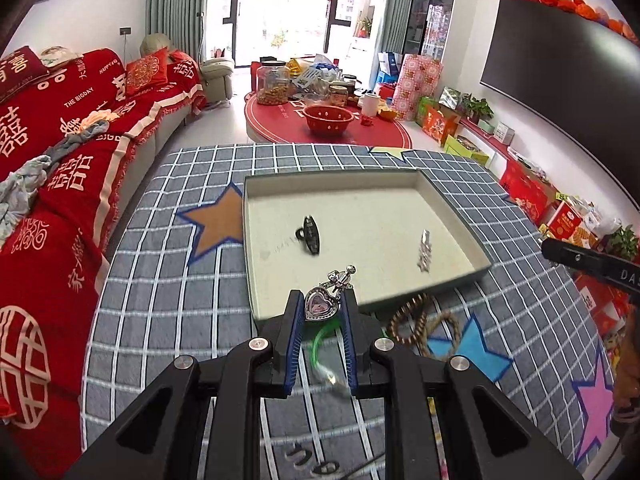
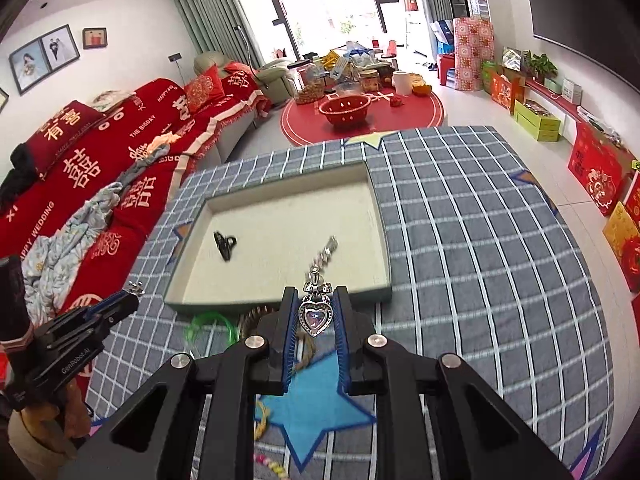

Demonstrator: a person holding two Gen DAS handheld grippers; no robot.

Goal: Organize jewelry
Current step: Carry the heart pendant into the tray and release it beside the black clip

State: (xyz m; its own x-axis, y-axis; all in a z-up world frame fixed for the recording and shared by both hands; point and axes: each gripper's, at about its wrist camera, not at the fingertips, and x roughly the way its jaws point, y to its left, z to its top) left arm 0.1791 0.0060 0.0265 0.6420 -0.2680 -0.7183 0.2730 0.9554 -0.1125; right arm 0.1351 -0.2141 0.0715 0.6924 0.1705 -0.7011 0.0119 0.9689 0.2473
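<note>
My left gripper is shut on a silver heart pendant and holds it above the near edge of the shallow tray. My right gripper is shut on a second heart pendant with a purple stone, just short of the tray's near rim. Inside the tray lie a black hair clip and a silver chain piece; both also show in the right wrist view, the clip and the chain.
The tray sits on a grey checked cloth with coloured stars. A brown bead bracelet, a green ring and a yellow cord lie near the grippers. A red sofa stands left.
</note>
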